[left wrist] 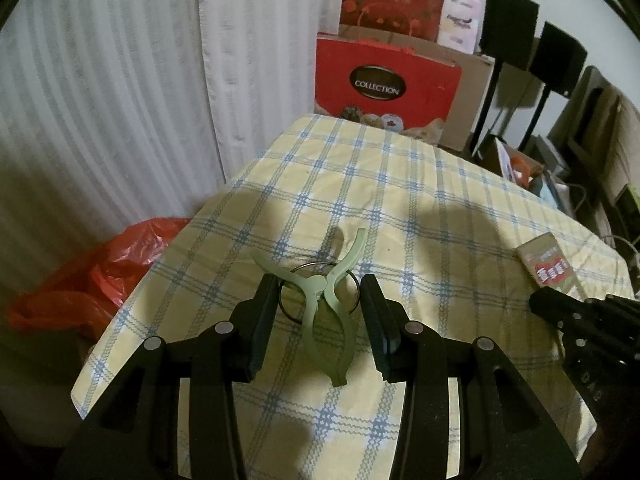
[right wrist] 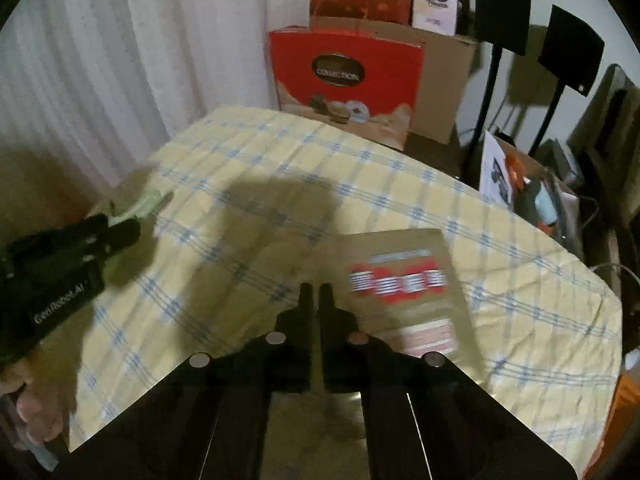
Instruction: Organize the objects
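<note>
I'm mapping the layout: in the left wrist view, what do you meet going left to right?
Red plastic bag → green clip, between the left gripper's open fingers → flat packet → right gripper.

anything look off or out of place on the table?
Nothing spilled or broken. The pale green plastic clip lies over a thin metal ring between the open left gripper's fingers. The flat tan packet with red label sits skewed to the checked tablecloth.

Pale green clip (left wrist: 326,312) lies flat on checked cloth, over metal ring (left wrist: 316,292); tan packet (right wrist: 404,292) with red label well apart.
</note>
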Demonstrator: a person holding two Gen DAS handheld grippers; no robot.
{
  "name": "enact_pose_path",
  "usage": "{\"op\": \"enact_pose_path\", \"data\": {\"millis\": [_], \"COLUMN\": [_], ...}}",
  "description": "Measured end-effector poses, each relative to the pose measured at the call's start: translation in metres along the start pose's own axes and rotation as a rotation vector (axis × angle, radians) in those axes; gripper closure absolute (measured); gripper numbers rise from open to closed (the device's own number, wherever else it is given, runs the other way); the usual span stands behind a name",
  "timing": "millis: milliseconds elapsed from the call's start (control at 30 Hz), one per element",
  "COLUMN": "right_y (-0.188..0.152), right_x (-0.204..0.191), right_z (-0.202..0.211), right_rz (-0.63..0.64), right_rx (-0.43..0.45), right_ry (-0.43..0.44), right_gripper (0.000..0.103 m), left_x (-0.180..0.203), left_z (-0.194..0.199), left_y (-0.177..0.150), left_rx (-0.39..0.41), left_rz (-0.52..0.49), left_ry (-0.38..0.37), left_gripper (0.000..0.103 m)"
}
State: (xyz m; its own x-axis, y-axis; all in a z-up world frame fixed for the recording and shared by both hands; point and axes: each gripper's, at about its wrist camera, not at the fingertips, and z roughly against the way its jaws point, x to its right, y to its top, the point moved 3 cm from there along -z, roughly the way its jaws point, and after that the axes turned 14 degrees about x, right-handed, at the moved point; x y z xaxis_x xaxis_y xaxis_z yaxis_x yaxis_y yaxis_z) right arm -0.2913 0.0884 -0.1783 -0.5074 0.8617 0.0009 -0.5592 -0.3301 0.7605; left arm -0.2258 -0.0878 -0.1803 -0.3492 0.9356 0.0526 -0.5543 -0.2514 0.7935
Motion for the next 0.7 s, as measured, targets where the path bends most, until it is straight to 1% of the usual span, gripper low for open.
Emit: {"op": "enact_pose_path", "data": {"millis": [33, 67, 133, 167, 233, 267, 300, 333, 400, 433, 467, 533, 567, 600, 633, 667, 700], "right_y": [-0.001, -0.002, -0.006, -0.007, -0.007, -0.006, -0.007, -0.008, -0.011, -0.011, -0.009, -0.003, 0.001, 0.003, 0.005, 0.005, 0.004], "right_x": [0.001, 0.004, 0.012, 0.016, 0.023, 0.029, 0.033, 0.037, 0.037, 0.037, 0.039, 0.049, 0.059, 0.07, 0.081, 0.096, 0.116], "right_z": [0.0, 0.0, -0.001, 0.0, 0.006, 0.008, 0.008, 0.006, -0.002, -0.002, 0.001, 0.013, 0.023, 0.029, 0.035, 0.039, 0.043], "right_rz": [0.008, 0.0, -0.025, -0.019, -0.005, -0.008, -0.007, 0.017, 0.139, 0.169, 0.167, 0.103, 0.05, 0.011, -0.03, -0.069, -0.106], "right_rx": [-0.003, 0.0, -0.023, -0.023, 0.0, 0.009, 0.006, -0.005, -0.051, -0.043, -0.029, 0.009, 0.046, 0.068, 0.086, 0.098, 0.101], "right_ry": [-0.014, -0.02, -0.004, -0.01, -0.011, -0.013, -0.018, -0.042, -0.087, -0.081, -0.063, -0.004, 0.034, 0.049, 0.051, 0.033, -0.017], "right_gripper": [0.1, 0.096, 0.096, 0.092, 0.06, 0.031, 0.016, 0.015, 0.015, 0.015, 0.015, 0.015, 0.014, 0.012, 0.01, 0.006, 0.003], "left_x": [0.0, 0.0, 0.0, 0.0, 0.0, 0.0, 0.001, 0.001, 0.002, 0.003, 0.004, 0.003, 0.003, 0.003, 0.004, 0.003, 0.004], "left_z": [0.0, 0.0, 0.0, 0.0, -0.001, -0.002, -0.002, -0.003, -0.003, -0.003, -0.003, -0.003, -0.004, -0.005, -0.005, -0.006, -0.007], "left_y": [0.0, 0.0, 0.0, 0.0, 0.0, -0.001, -0.001, -0.001, -0.001, -0.001, -0.002, -0.002, -0.003, -0.003, -0.003, -0.003, -0.004], "left_rx": [0.0, 0.001, 0.001, -0.001, -0.003, -0.005, -0.006, -0.007, -0.008, -0.009, -0.008, -0.009, -0.011, -0.013, -0.014, -0.015, -0.016], "left_rz": [-0.001, -0.001, 0.0, 0.0, -0.005, -0.006, -0.007, -0.009, -0.012, -0.012, -0.014, -0.013, -0.011, -0.012, -0.012, -0.013, -0.013], "left_ry": [-0.001, -0.001, 0.0, -0.001, 0.0, 0.0, -0.001, -0.001, -0.001, -0.004, -0.004, -0.002, -0.002, -0.002, -0.001, 0.0, 0.0], "left_gripper": [0.064, 0.064, 0.064, 0.064, 0.064, 0.064, 0.064, 0.064, 0.064, 0.064, 0.064, 0.064, 0.064, 0.064, 0.064, 0.064, 0.064]}}
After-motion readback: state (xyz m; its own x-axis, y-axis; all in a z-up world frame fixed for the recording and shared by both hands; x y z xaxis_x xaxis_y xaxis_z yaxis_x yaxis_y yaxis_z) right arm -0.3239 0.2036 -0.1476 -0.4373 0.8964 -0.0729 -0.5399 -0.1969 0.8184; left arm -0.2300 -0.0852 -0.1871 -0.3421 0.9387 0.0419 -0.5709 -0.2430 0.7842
